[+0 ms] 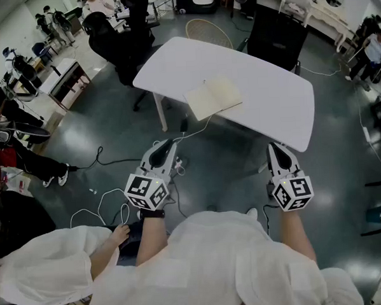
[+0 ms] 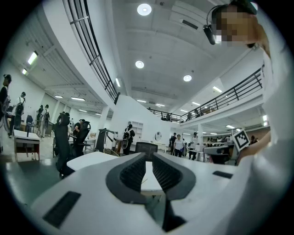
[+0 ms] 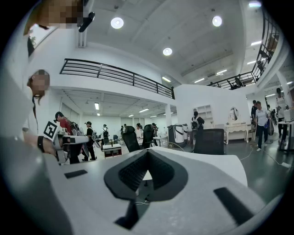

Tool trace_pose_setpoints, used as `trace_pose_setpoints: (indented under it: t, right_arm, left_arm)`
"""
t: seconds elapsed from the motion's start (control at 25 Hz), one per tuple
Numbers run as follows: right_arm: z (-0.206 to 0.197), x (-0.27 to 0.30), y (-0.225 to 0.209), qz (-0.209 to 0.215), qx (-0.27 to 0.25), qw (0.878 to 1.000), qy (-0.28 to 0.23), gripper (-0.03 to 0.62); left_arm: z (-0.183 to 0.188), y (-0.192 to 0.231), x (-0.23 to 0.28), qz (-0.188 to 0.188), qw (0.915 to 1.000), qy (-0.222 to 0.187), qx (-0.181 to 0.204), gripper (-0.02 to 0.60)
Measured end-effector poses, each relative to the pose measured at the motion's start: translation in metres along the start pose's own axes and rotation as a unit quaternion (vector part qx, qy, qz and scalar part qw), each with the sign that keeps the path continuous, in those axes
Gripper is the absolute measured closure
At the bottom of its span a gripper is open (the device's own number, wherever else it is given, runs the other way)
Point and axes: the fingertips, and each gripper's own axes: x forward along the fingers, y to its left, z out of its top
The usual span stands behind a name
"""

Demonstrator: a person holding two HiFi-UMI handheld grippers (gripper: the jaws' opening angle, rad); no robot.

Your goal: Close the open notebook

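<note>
Progress: nil as far as can be seen. Notebook point(image 1: 213, 98) lies open, pages up, on the white table point(image 1: 270, 93), just inside the near edge and left of its middle. Neither cover is lifted, so the whole closing step is left to do.

Left gripper point(image 1: 165, 149) is held short of the table's near edge, over the floor, jaws clenched with nothing between them. Right gripper point(image 1: 276, 152) sits just off the near right corner, also clenched and empty, as its own view confirms point(image 3: 147, 153). Both are well apart from the notebook.

Surroundings: a thin cable point(image 1: 199, 129) drops from the near edge beside the notebook, and loose cable point(image 1: 104, 204) lies on the floor. A black office chair point(image 1: 111, 38) stands beyond the far left corner. A second person in white point(image 1: 50, 264) crouches to the left.

Obstructions: none on the surface. In my judgement the jaws must open or slide under a cover first.
</note>
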Motion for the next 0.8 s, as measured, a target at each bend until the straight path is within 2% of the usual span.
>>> trace_pose_setpoints:
  t: [0.8]
  right_arm:
    - [-0.001,0.010,-0.004,0.000,0.000,1.000,0.007,0.594]
  left_arm:
    - [-0.002,-0.003,0.018,-0.014,0.9999,0.008,0.002,0.538]
